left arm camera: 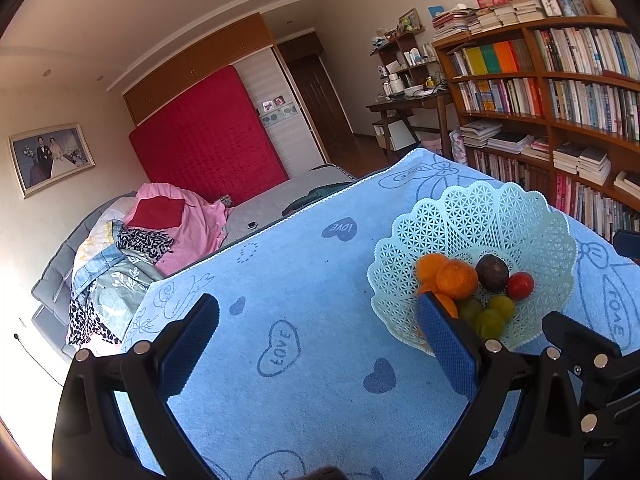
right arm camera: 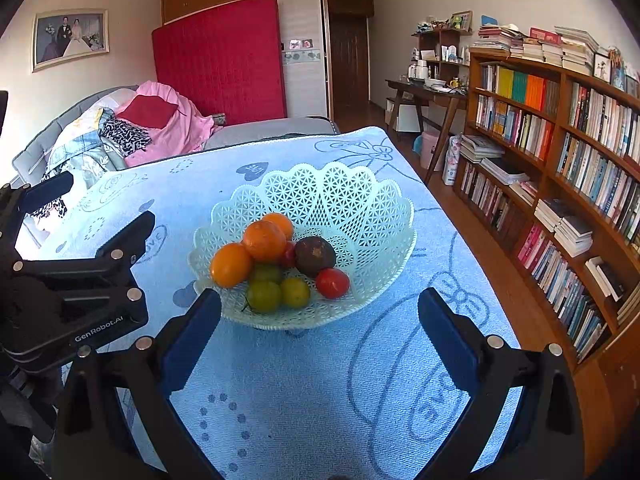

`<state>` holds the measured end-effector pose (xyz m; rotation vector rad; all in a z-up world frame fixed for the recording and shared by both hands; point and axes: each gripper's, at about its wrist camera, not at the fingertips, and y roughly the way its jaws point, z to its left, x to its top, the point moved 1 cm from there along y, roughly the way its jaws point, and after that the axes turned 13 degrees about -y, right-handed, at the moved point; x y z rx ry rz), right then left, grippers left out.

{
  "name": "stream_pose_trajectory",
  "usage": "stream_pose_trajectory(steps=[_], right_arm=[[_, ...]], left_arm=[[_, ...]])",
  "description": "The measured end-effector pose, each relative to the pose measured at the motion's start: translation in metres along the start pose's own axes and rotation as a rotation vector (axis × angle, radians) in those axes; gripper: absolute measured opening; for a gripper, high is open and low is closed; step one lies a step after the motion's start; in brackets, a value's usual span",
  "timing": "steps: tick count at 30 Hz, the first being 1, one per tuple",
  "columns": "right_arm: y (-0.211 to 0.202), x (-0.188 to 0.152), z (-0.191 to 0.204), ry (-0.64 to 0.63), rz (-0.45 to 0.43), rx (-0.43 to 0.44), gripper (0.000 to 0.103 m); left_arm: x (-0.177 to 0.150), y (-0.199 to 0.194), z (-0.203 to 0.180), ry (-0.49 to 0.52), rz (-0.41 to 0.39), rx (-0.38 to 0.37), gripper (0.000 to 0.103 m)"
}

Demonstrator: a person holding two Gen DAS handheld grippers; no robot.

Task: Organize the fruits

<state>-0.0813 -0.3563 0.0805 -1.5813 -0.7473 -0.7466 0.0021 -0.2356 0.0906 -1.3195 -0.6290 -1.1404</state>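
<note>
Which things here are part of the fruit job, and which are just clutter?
Job: basket, oranges, dark fruit, red tomato, green fruits, left gripper, right gripper.
Clutter: bookshelf, bedding, desk.

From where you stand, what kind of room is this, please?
Most likely a bedroom that also serves as a study: a bed piled with bedding, a tall bookshelf full of books, and a desk near the door.
</note>
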Motion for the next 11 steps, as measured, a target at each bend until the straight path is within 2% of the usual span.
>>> stream_pose_trajectory(steps=[11], right_arm=[[0.006,-0.011,0.010,-0.001,0.019,0.032,0.100]], left_arm=[[-0.012,0.007,0.019,-0.051,0.117,-0.033,0.098]])
